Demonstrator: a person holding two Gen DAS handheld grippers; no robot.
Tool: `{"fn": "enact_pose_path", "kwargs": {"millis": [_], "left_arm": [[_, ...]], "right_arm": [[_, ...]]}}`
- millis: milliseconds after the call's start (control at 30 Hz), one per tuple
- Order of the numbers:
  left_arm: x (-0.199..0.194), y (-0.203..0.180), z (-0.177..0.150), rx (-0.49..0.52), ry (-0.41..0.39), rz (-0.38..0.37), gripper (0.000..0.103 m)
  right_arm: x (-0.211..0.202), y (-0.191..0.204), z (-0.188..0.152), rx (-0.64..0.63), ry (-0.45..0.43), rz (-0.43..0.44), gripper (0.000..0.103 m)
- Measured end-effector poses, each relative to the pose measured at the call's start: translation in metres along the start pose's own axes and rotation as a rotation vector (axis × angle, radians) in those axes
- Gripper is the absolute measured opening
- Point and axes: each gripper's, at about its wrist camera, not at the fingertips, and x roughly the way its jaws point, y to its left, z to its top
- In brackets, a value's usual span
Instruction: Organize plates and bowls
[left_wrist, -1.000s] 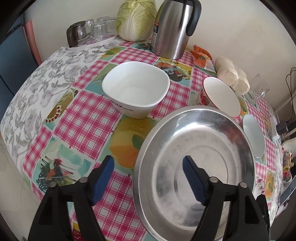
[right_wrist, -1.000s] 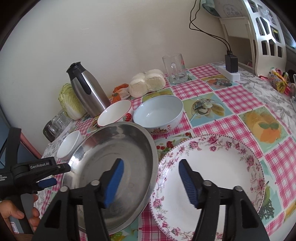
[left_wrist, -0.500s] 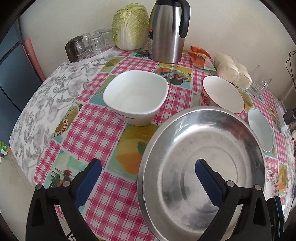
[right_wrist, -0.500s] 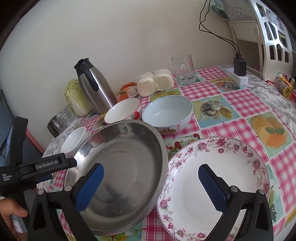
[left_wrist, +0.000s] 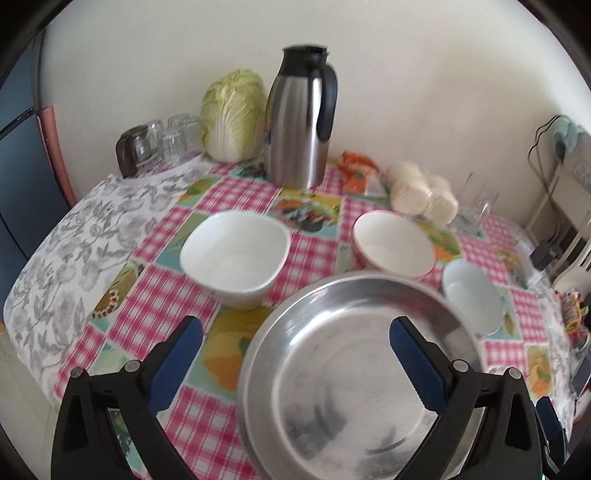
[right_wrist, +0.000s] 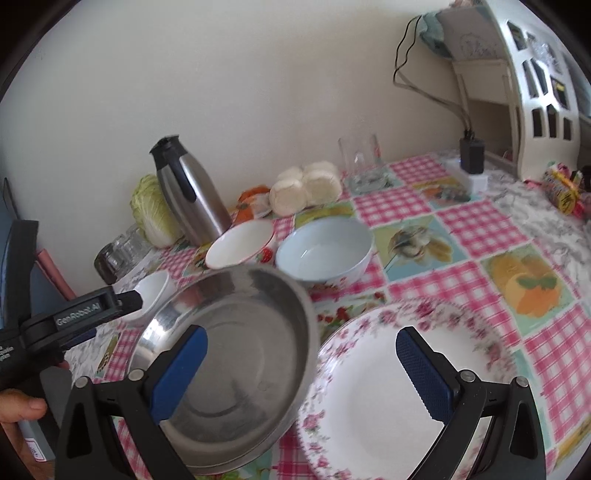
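Observation:
A large steel plate (left_wrist: 354, 373) lies at the table's near edge, also in the right wrist view (right_wrist: 236, 369). To its right lies a floral china plate (right_wrist: 399, 391). Behind stand a white square bowl (left_wrist: 234, 254), a red-rimmed bowl (left_wrist: 393, 245) and a pale blue bowl (left_wrist: 472, 295), the last two also in the right wrist view (right_wrist: 240, 243) (right_wrist: 325, 251). My left gripper (left_wrist: 295, 354) is open above the steel plate's left rim. My right gripper (right_wrist: 301, 365) is open above where the two plates meet. Both are empty.
At the back stand a steel thermos jug (left_wrist: 301, 122), a cabbage (left_wrist: 232, 114), a tray of glasses (left_wrist: 159, 144), bagged buns (left_wrist: 421, 192) and a glass mug (right_wrist: 364, 162). A power strip (right_wrist: 472, 166) and white rack (right_wrist: 524, 92) are at the far right.
Both grippers have opened wider and drawn back and up from the plates. The plates and bowls have stayed in place.

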Motion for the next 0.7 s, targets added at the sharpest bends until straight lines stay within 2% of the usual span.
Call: {"fn": "enact_pose_path", "kwargs": {"millis": [133,300,467,567,700], "left_arm": [[-0.017,-0.013,0.005,-0.029,-0.053,-0.137,0.101],[-0.031,-0.033,0.002,-0.026,-0.044,-0.265,0.101],[-0.039,-0.055,-0.004,-0.045,-0.016,-0.319,0.101],[-0.042,-0.073,-0.01,-0.026,0.028,-0.288,0.101],[-0.045,-0.094,-0.023,-0.013,0.105,-0.394,0.101]], "right_arm": [[-0.015,-0.024,0.009,0.057,-0.039,-0.056,0.103],[-0.036,-0.071,0.017,0.194,-0.105,-0.171,0.103],[-0.054,-0.112,0.016,0.296,-0.137,-0.185,0.103],[-0.056,-0.126,0.014,0.319,-0.123,-0.183,0.103],[-0.055,-0.138,0.011,0.332,-0.105,-0.194,0.103]]}}
